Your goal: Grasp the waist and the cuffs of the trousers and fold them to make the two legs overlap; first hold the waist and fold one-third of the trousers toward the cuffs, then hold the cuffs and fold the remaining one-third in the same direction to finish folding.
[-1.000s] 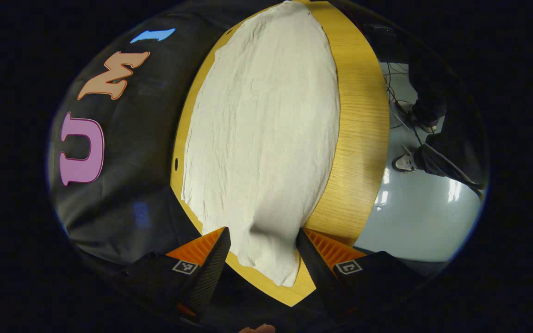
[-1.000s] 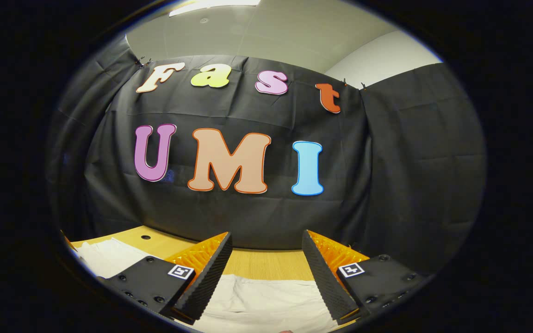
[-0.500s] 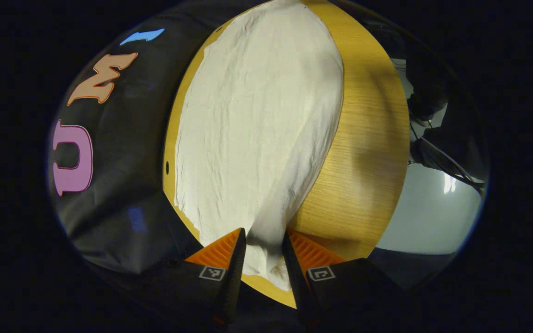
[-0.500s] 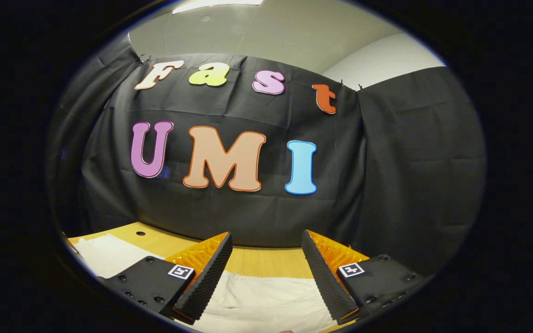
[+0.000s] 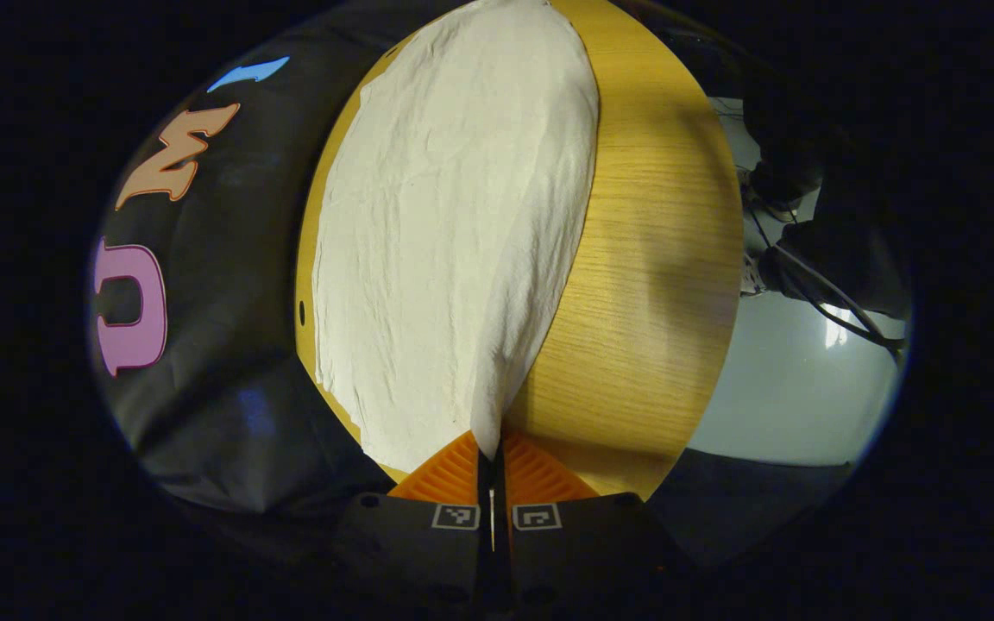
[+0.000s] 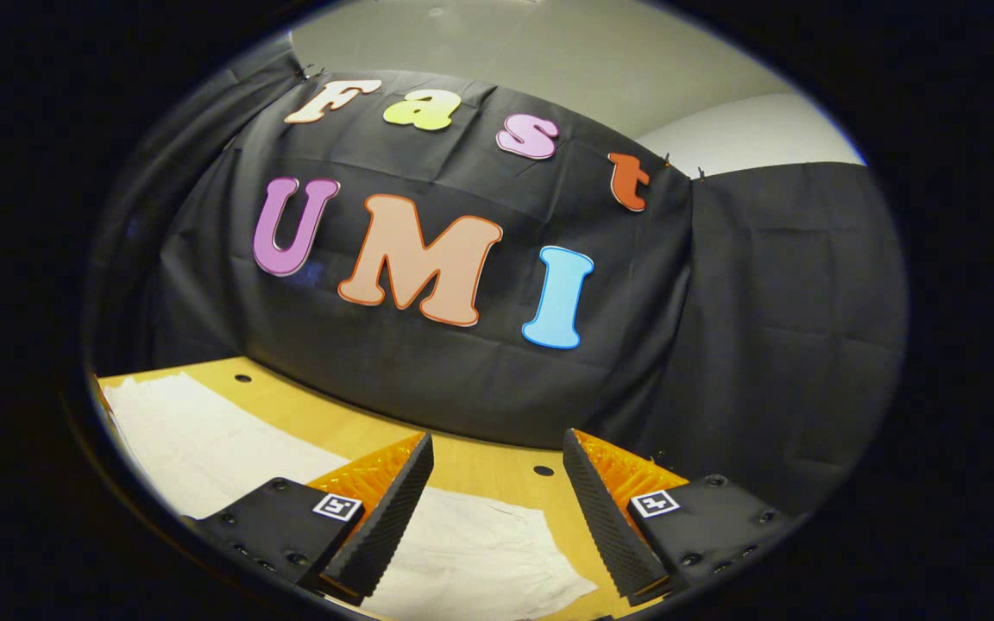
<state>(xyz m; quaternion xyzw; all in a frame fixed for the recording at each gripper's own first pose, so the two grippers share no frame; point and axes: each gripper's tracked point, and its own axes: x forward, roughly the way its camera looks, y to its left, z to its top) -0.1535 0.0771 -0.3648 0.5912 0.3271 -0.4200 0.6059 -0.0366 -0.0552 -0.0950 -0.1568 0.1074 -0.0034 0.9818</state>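
On my left gripper point(image 5: 490, 453) the fingers are pressed together on an edge of the trousers point(image 5: 437, 250), pinching the pale cloth right at the tips. From that pinch a raised ridge of fabric runs away along the garment, while the rest lies flat and lightly creased on the wooden tabletop point(image 5: 661, 259). In the left gripper view the trousers cover the half of the tabletop nearer the black booth wall point(image 5: 229, 328), leaving a bare strip of wood on the other side. Beyond the tabletop's edge I see a glossy grey floor point(image 5: 773, 388) and dark cables point(image 5: 816, 285) trailing across it.

My right gripper point(image 6: 497, 509) has its fingers wide apart, holding nothing, hanging over the tabletop point(image 6: 471, 461). In the right gripper view the end of the trousers point(image 6: 471, 552) lies flat between and just below the fingers; I cannot tell if they touch it. A small round hole point(image 6: 543, 471) marks the wood near the wall.
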